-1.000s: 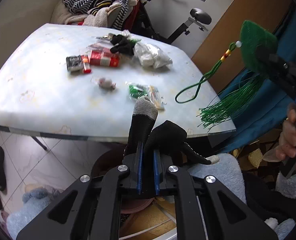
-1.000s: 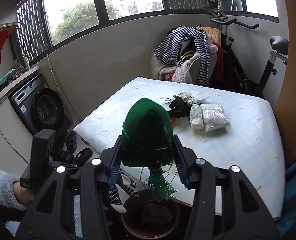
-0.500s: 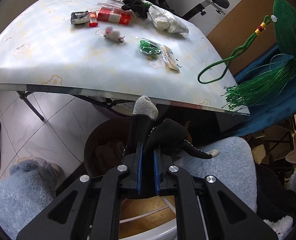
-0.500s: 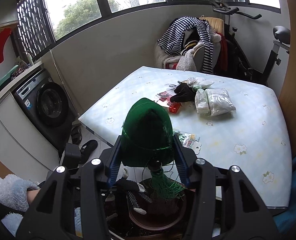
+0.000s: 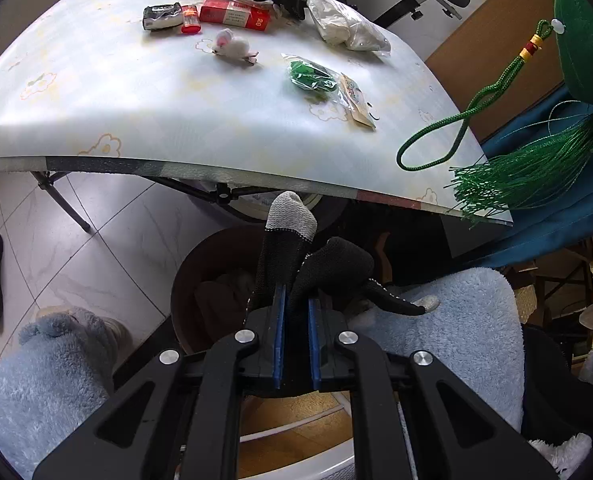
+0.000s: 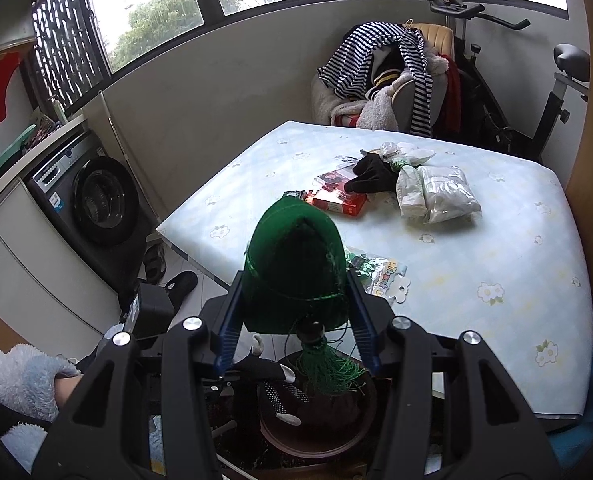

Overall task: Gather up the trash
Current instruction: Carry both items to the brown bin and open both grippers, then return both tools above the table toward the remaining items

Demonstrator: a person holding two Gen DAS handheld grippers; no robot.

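The left gripper (image 5: pixel 295 340) was clamped tight on a black glove (image 5: pixel 296 268), w/ the glove hanging just over the brown bin (image 5: pixel 192 276) below the table (image 5: pixel 96 92) edge. The right gripper (image 6: pixel 294 320) was closed around a green tassel ornament (image 6: pixel 294 268), its fringe dangling above the same bin, approx. over the rim. To do the drop well, each claw probably needed to be centred over the bin's mouth before opening, one at a time, since the fringe and cord could snag on a finger. A cigarette pack (image 5: pixel 234 18), lighter (image 5: pixel 190 20) and green packet (image 5: pixel 316 78) lay on the table.
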